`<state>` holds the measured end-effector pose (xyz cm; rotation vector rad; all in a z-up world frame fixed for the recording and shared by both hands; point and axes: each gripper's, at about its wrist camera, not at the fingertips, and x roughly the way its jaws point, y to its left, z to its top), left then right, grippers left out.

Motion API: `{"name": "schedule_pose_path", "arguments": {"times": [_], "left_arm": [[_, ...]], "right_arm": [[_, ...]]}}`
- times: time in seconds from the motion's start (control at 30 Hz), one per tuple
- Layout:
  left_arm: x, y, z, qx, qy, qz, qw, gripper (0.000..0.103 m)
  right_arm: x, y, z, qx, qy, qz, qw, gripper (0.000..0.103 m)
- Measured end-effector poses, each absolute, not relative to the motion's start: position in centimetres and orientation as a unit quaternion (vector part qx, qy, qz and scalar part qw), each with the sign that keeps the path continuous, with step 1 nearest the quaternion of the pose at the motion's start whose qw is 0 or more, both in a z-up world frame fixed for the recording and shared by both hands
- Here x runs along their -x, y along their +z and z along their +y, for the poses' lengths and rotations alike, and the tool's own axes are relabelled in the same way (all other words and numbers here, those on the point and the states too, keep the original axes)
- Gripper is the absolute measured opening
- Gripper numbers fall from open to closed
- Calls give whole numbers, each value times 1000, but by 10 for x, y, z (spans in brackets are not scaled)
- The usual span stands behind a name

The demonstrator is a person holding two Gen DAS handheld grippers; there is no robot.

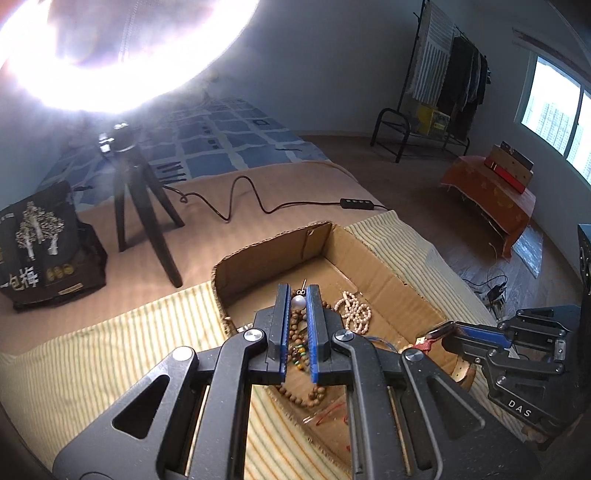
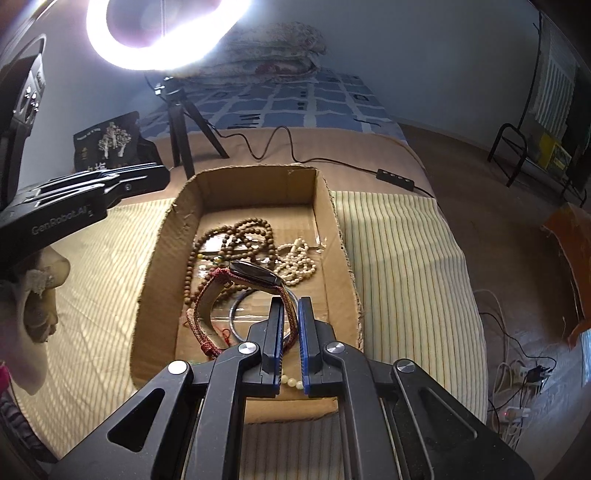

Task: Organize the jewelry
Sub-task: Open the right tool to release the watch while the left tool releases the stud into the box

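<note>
Landmark: cardboard box (image 2: 334, 221), open-topped, resting on a striped cloth (image 2: 399, 258) on the bed (image 1: 258, 192).
Left tool (image 1: 298, 291): above the near part of the box, jaws drawn narrow and clamped on a pearl earring (image 1: 298, 302); the pearl sits between the blue pads (image 1: 312, 325) and its metal post points up past the fingertips.
Right tool (image 2: 291, 306): over the near end of the box, jaws narrow and pinching the strap of a watch (image 2: 255, 277).
Watch: dark face tilted above the box floor; red-brown strap loops down to the left inside the box.
Wooden bead necklace (image 2: 236, 236): coiled on the box floor, beyond the watch.
White bead string (image 2: 297, 264): heaped on the box floor, touching the necklace's right side.
Ring light (image 2: 166, 33): on a black tripod (image 2: 184, 125) on the bed, beyond the far wall of the box.
Black bag (image 1: 44, 247): on the bed, left of the tripod, apart from the box.
</note>
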<state>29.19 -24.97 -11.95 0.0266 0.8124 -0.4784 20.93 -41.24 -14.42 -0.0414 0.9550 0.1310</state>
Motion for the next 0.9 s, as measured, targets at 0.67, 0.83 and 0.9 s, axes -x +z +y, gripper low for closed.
{"name": "schedule_pose_path", "arguments": {"times": [0.67,0.83,0.9], "left_arm": [[-303,-136,-256,-16,-222,405,887,26],[-301,-132,-254,-12,-210,389,897,63],[-302,-131,-254,-10,-209,391,896,64]], "right_arm": [[-222,-164,-410,15,66,481,874,22],[-220,-163,-407,22,66,475,877,55],[-220,-162,-405,26,64,475,878,58]]}}
